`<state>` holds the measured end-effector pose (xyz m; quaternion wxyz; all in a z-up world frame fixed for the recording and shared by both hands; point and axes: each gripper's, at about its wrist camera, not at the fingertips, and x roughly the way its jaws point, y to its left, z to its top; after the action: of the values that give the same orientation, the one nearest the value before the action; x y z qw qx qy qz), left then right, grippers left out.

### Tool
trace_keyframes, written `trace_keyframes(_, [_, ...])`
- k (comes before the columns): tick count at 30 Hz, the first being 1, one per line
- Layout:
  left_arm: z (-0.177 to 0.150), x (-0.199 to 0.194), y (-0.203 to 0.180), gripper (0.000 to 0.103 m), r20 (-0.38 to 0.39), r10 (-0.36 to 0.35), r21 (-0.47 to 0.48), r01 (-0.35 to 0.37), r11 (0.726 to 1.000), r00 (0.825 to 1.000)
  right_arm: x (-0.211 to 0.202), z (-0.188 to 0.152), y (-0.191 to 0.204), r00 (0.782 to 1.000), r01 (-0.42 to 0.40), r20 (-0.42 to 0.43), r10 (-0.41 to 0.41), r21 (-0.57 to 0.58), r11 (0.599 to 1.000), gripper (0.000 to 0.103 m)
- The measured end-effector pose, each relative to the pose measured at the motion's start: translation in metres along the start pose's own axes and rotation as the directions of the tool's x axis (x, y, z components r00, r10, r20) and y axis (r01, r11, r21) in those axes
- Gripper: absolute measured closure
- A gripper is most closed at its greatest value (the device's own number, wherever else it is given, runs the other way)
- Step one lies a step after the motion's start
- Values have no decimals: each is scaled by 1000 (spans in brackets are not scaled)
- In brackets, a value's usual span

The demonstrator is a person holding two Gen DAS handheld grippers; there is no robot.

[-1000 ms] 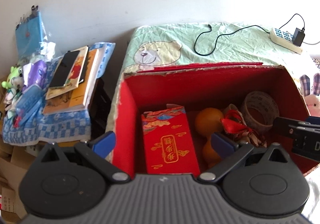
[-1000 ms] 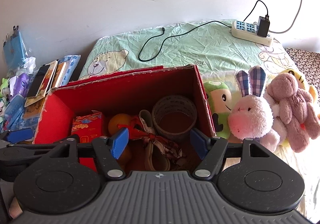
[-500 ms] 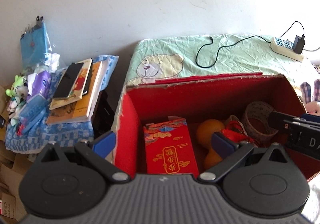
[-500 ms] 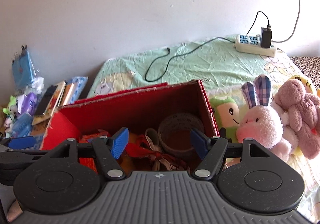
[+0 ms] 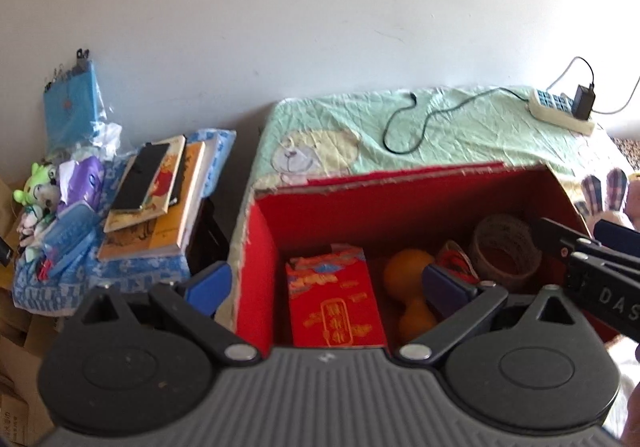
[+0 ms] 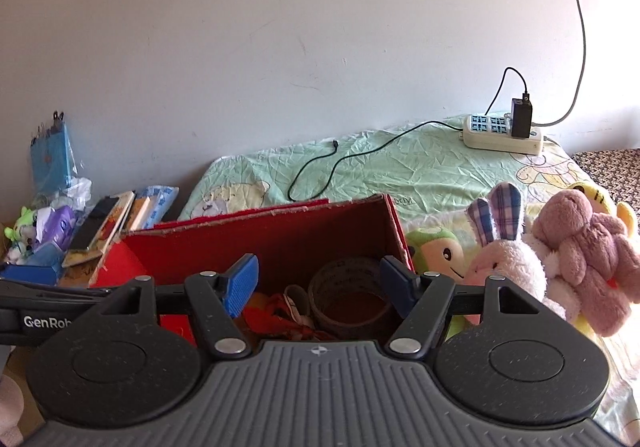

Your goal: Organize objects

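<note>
Left claw (image 5: pixel 326 287): we see it released, empty, above the red box (image 5: pixel 400 203)
Right claw (image 6: pixel 318 283): released, empty
Box contents: red packet (image 5: pixel 334 299) left, tape roll (image 6: pixel 350 297) right

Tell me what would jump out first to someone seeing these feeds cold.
The open red box in the centre of both views, with a red packet, oranges and a tape roll inside. Next, the plush toys beside its right wall, mainly the pink rabbit and the mauve bear, on the green sheet. Both grippers, left and right, hover open and empty over the box.
</note>
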<state>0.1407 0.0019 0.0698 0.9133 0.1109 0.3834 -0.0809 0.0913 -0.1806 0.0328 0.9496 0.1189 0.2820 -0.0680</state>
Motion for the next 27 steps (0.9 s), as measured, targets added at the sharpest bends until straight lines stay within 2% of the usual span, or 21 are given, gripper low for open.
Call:
trace_keyframes(12, [-25,-3,-9,1,-39,-9,-24,8,1000,999,-14,-14,-8,999,24,-23,-23,27,999,34])
trace_keyframes(27, [-28,4,0,0,-72,3,-33,-5,999,997,-16,-16,1,997,78,-13,-78,17,997,34])
